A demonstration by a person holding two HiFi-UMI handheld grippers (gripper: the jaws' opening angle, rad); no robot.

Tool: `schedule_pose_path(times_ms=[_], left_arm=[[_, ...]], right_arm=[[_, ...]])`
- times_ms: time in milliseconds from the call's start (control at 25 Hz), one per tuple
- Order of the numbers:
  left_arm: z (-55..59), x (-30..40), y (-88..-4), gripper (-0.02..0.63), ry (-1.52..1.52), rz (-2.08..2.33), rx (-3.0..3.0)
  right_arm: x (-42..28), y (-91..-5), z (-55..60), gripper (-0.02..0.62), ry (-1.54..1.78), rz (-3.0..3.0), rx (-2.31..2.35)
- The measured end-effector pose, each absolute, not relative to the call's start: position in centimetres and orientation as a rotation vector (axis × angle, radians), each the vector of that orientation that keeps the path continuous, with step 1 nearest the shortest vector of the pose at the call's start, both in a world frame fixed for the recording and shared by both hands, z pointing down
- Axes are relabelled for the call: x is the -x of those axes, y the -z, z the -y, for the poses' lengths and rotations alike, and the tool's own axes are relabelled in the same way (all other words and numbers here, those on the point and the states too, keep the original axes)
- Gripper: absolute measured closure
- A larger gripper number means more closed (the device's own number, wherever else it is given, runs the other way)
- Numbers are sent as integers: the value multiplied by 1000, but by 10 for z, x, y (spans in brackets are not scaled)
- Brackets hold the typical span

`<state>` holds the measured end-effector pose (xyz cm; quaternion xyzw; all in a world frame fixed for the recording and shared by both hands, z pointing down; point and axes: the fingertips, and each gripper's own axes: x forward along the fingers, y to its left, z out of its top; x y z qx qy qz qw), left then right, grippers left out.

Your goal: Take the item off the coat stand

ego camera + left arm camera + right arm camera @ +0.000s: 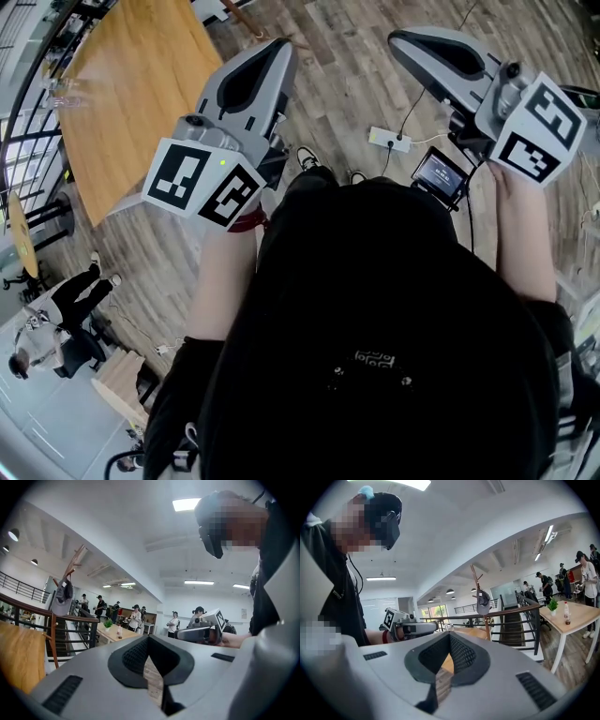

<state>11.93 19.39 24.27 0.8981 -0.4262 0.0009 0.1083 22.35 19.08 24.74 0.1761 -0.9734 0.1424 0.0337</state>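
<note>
Zero steps done: left gripper [279, 52] and right gripper [405, 39] clenched, empty; cap [483, 603] hangs on coat stand [488, 626], far ahead of jaws.

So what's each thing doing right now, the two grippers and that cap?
Left gripper: shut, nothing between its jaws.
Right gripper: shut, nothing between its jaws.
Coat stand: standing up.
Grey cap: hanging on it, not taken off yet.
</note>
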Motion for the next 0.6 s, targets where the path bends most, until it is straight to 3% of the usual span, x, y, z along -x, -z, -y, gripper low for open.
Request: schedule_pose_path(times_ms=[600], left_arm=[[-110, -22, -257, 601, 93, 1238, -2610]], right_arm=[[-119, -246, -105, 577, -409, 2909, -517]])
